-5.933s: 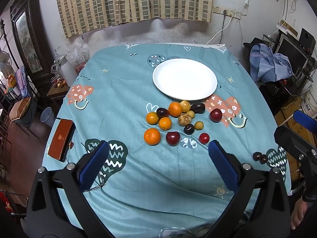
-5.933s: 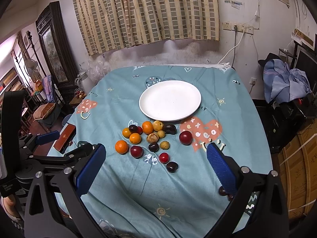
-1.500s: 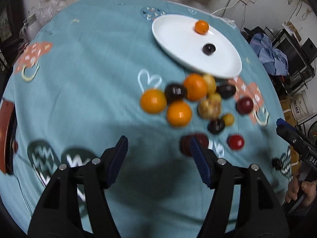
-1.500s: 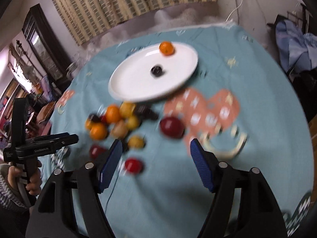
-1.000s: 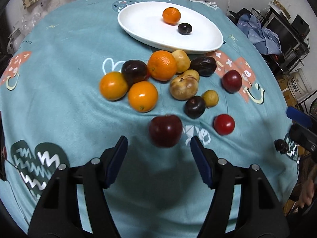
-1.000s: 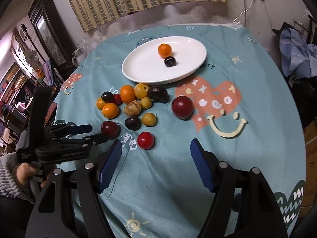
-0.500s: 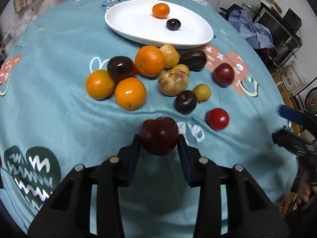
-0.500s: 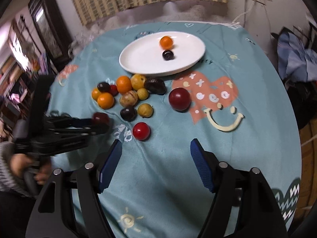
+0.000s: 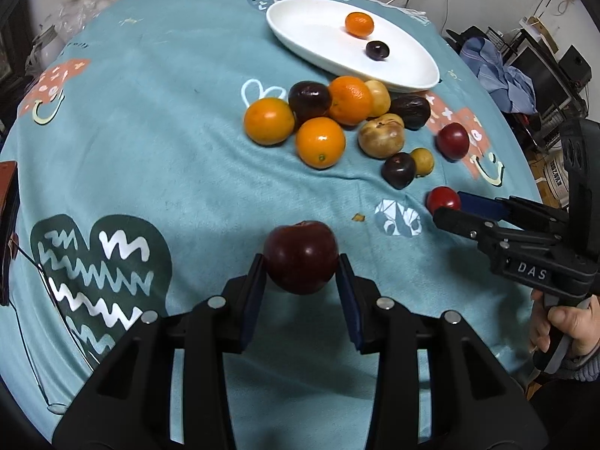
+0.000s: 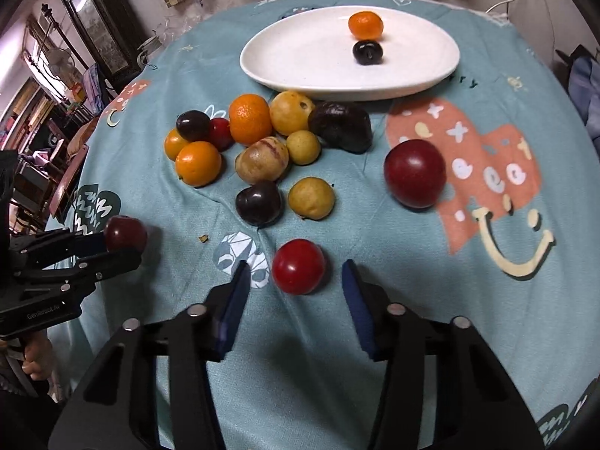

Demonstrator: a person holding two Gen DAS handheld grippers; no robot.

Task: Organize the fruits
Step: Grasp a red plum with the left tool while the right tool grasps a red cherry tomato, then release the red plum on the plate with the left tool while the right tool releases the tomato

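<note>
Lifted plum [image 9: 300, 257] above teal tablecloth [image 9: 168, 150]

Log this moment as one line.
left gripper: shut on dark plum | right gripper: closing, astride red fruit, not gripping | plate: orange, dark fruit

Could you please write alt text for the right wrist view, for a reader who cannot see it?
The right gripper, which has just been closing, straddles a small bright red round fruit on the teal patterned tablecloth, pads not yet touching it. Beyond lie mixed loose fruits and a white oval plate holding a small orange and a dark plum.
</note>
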